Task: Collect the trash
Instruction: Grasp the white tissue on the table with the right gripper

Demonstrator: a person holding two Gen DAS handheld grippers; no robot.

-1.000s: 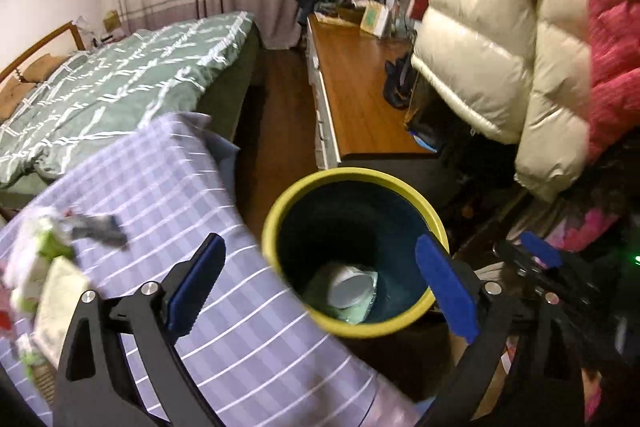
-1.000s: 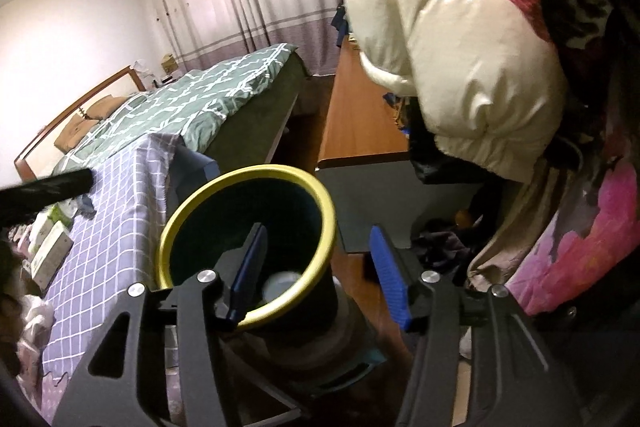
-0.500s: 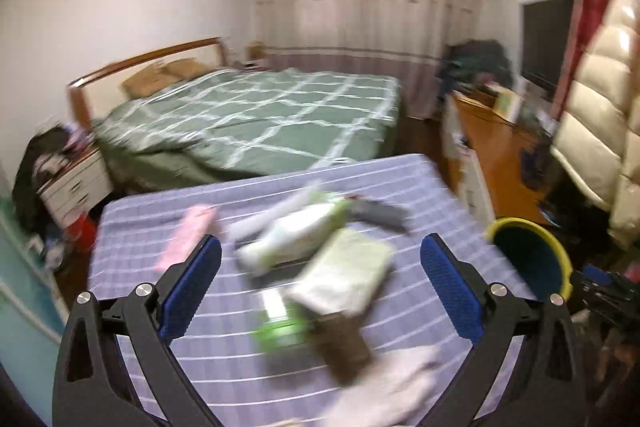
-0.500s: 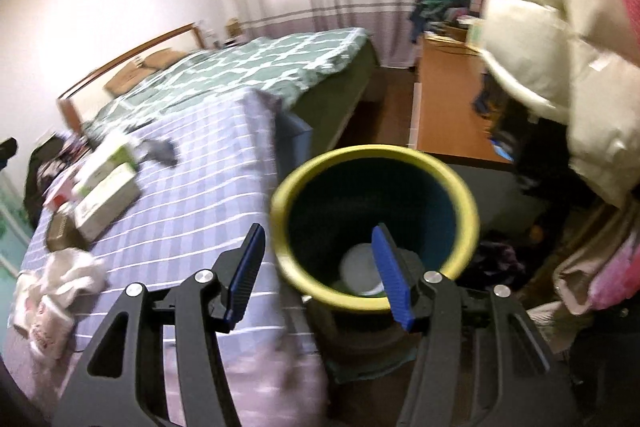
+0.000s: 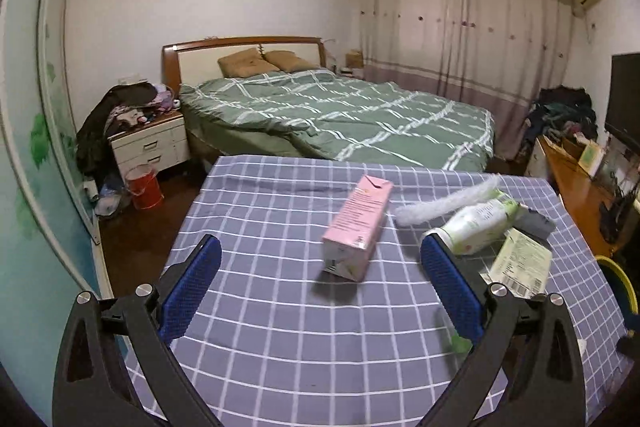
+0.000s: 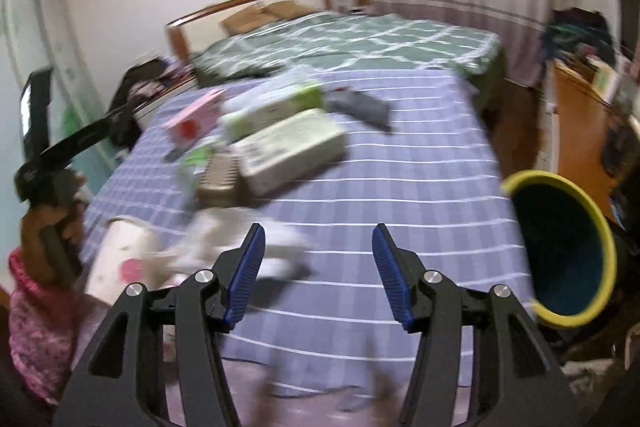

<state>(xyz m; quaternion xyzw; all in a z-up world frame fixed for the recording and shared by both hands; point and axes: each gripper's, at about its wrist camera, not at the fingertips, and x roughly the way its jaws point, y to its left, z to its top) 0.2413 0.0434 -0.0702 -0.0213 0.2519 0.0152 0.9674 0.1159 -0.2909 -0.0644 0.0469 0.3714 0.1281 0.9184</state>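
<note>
Trash lies scattered on a counter (image 5: 280, 307) draped in a purple checked cloth, with a bed behind it. Nearest the left claw (image 5: 320, 287) is a pink carton (image 5: 358, 227), lying on its side just ahead and a little right of centre between the two blue pads. Its long axis runs away from the claw toward the bed — so the claw faces the carton's short end, and its pads would close across the carton's narrow width. Further right sit a white and green bottle (image 5: 480, 223), a flat pale packet (image 5: 520, 263) and a fluffy white strip (image 5: 444, 203), close together near the right pad.

The left claw is wide apart and holds nothing. It points forward and slightly down at the cloth.

In the right wrist view, blurred by motion, the right claw (image 6: 318, 271) stands about half apart with nothing between its pads. Crumpled white tissue (image 6: 240, 239) lies just ahead and to its left. A yellow-rimmed bin (image 6: 560, 251) stands off the counter's right edge, nearer this claw than the other. At the left edge of this view a hand (image 6: 48, 227) in a pink sleeve grips the other tool's handle.

Judging by position, the left claw is better placed for the carton, the right for the tissue.
</note>
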